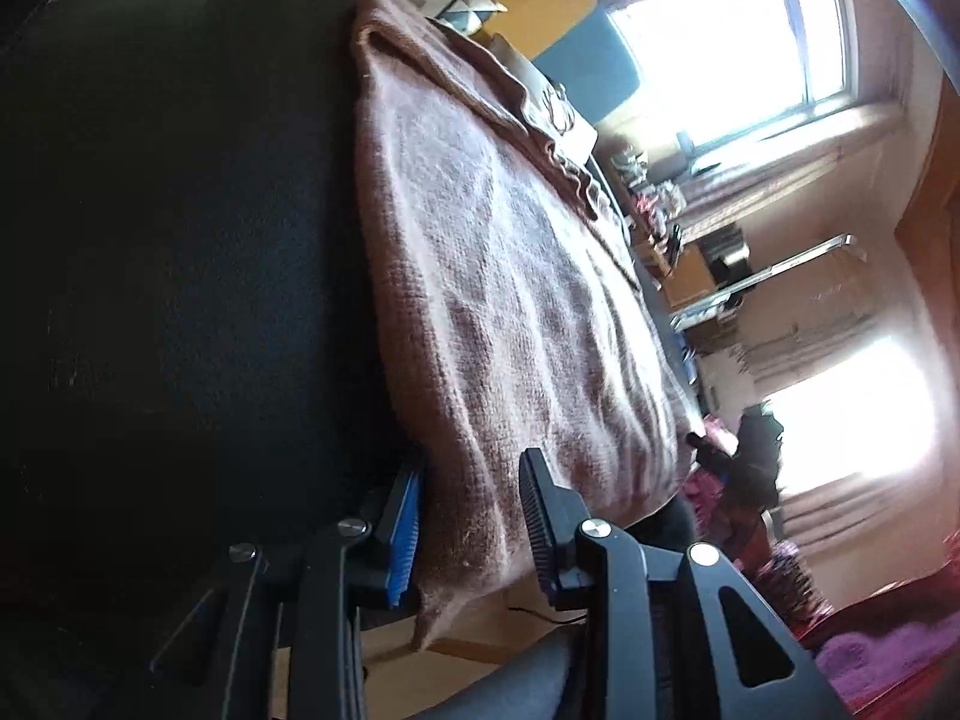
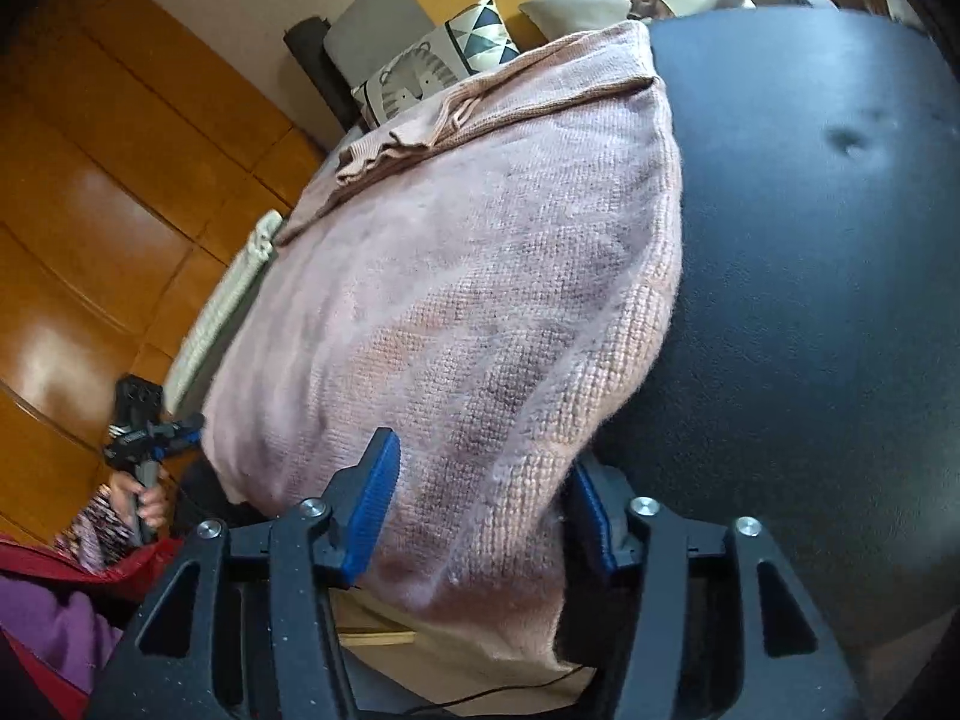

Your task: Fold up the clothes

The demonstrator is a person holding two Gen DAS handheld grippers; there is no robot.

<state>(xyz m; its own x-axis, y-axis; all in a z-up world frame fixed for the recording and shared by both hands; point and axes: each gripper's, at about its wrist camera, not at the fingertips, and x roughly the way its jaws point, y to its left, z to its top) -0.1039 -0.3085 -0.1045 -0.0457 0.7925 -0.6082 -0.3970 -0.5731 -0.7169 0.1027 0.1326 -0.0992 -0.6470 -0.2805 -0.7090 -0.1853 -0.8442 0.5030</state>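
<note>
On a dark padded surface point(image 2: 810, 252) lies a pink knitted sweater point(image 2: 480, 312), spread flat, with its folded sleeve and ribbed edge bunched at the far end near two patterned cushions point(image 2: 432, 69). The sweater's near edge hangs over the front of the surface, and both grippers meet it there.

The right gripper point(image 2: 486, 516) straddles the near right corner of the sweater: its jaws stand partly apart with the knit between them, the left blue pad point(image 2: 375, 504) against the top of the fabric and the right pad point(image 2: 591, 519) tucked at the sweater's edge beside the dark surface. Whether they actually pinch the cloth cannot be told.

The left gripper point(image 1: 474, 531) takes the opposite near corner in the same way, jaws partly apart, one blue pad point(image 1: 403, 540) at the edge against the dark surface, the other finger on the knit's face; a firm clamp cannot be confirmed.

In the right wrist view, a hand point(image 2: 144, 495) grasps the left gripper's handle at the left margin.
</note>
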